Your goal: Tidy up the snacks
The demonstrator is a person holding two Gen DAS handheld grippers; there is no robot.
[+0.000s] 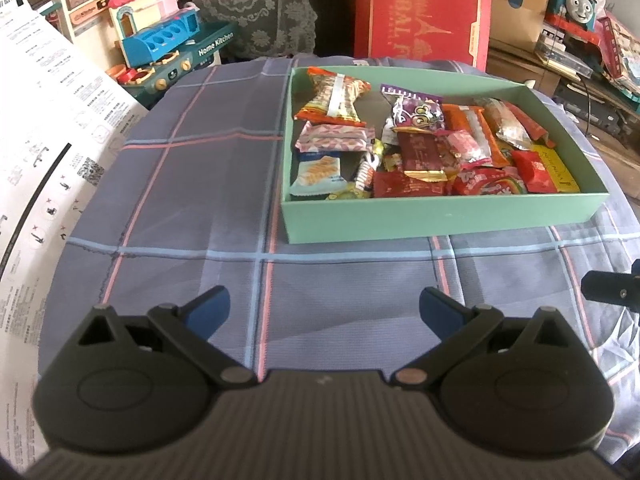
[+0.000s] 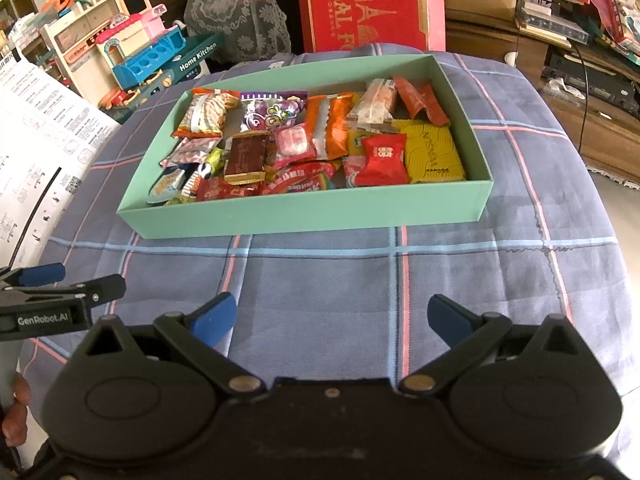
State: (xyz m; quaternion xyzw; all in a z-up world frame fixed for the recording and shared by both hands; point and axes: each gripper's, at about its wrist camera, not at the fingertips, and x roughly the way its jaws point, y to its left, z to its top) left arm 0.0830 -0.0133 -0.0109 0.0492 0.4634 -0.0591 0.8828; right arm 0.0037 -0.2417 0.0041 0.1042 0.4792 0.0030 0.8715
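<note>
Snacks (image 2: 312, 140) lie heaped in the green box (image 2: 304, 212). Both my left gripper (image 1: 324, 312) and right gripper (image 2: 330, 318), spread and empty, hang near its front wall. I'd pinch one top packet by its edge.

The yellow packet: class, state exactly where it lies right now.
In the right wrist view, the yellow packet lies in the green box's near right corner, beside the red candy.

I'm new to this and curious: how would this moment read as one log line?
left gripper: open, empty | right gripper: open, empty | snacks: all in green box | plaid cloth: no snacks on it
</note>
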